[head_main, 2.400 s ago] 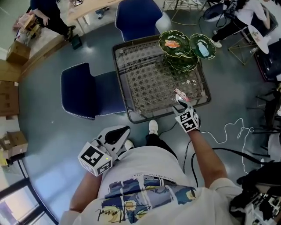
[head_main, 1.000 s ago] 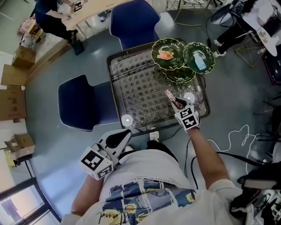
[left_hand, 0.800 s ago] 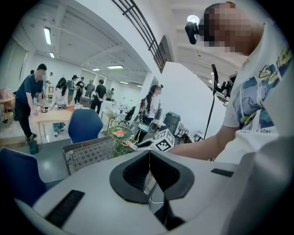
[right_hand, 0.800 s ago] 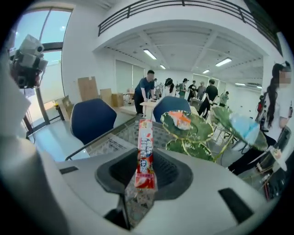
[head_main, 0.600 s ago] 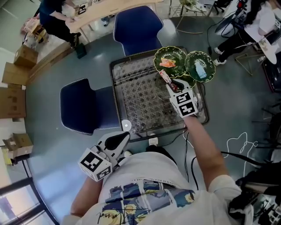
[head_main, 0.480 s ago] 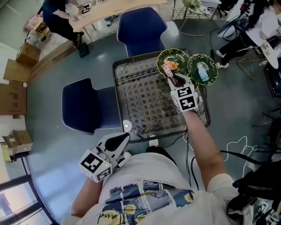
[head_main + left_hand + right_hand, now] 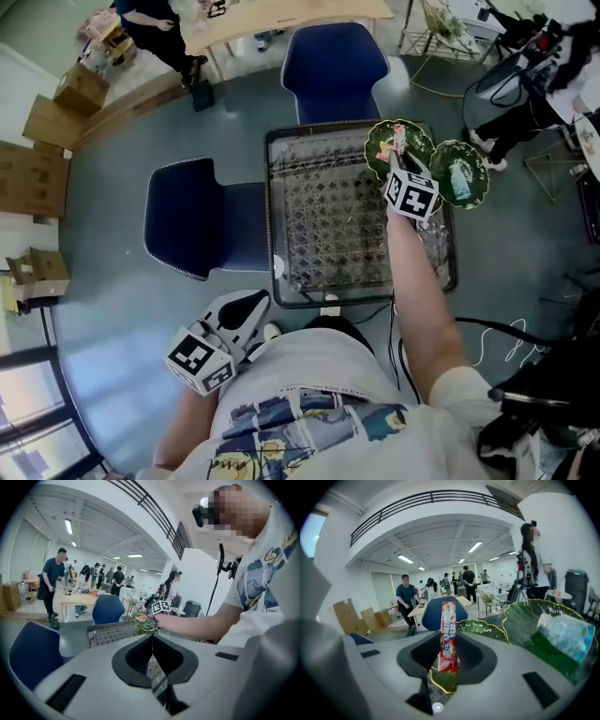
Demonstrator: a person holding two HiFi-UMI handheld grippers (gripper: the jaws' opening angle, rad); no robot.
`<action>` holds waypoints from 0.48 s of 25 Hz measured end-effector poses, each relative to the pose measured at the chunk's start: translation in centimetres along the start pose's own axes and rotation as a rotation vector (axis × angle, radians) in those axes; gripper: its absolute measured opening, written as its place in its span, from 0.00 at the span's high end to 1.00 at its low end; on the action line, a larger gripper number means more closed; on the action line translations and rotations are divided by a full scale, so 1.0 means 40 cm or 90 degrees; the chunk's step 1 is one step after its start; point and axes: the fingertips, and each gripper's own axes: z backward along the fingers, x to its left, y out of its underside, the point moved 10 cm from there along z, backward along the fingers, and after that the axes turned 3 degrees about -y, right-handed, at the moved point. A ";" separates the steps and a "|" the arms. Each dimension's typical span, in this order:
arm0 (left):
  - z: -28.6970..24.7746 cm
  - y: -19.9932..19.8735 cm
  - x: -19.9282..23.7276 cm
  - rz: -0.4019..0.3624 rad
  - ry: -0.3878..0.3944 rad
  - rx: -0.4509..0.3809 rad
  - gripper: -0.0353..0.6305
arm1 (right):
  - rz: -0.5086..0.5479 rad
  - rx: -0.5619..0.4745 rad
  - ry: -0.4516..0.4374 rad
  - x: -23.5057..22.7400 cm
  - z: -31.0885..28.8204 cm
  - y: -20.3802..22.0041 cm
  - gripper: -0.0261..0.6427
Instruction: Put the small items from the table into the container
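Note:
My right gripper [image 7: 398, 161] is shut on a red-and-white snack stick [image 7: 398, 141], held over the left one of the green leaf-shaped dishes [image 7: 382, 155]. In the right gripper view the stick [image 7: 447, 637] stands upright between the pads, its lower end clamped, above a dish's gold rim [image 7: 440, 686]. The right-hand dish [image 7: 461, 176] holds a pale blue packet [image 7: 564, 634]. The dishes sit at the far right of a wire-mesh table [image 7: 328, 216]. My left gripper [image 7: 249, 304] hangs low by the person's body, jaws together on nothing [image 7: 152, 641].
Two blue chairs stand by the table, one to its left [image 7: 192, 220] and one beyond it [image 7: 333, 61]. A small white disc [image 7: 278, 269] lies at the table's front left. Cardboard boxes [image 7: 37, 178] sit far left; people work at a wooden table [image 7: 281, 14] behind.
My right gripper carried the snack stick up and away from the table's near right side to the green dishes. The left gripper stayed low by the body, shifting only slightly.

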 end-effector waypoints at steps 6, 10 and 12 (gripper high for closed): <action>0.018 0.009 0.007 0.008 -0.018 0.000 0.93 | -0.100 -0.024 0.043 -0.033 -0.025 0.018 0.80; 0.028 0.006 0.001 0.010 -0.022 0.005 0.93 | -0.137 -0.019 0.057 -0.053 -0.021 0.045 0.80; 0.033 0.006 0.000 0.010 -0.020 0.005 0.93 | -0.154 -0.015 0.054 -0.057 -0.017 0.052 0.80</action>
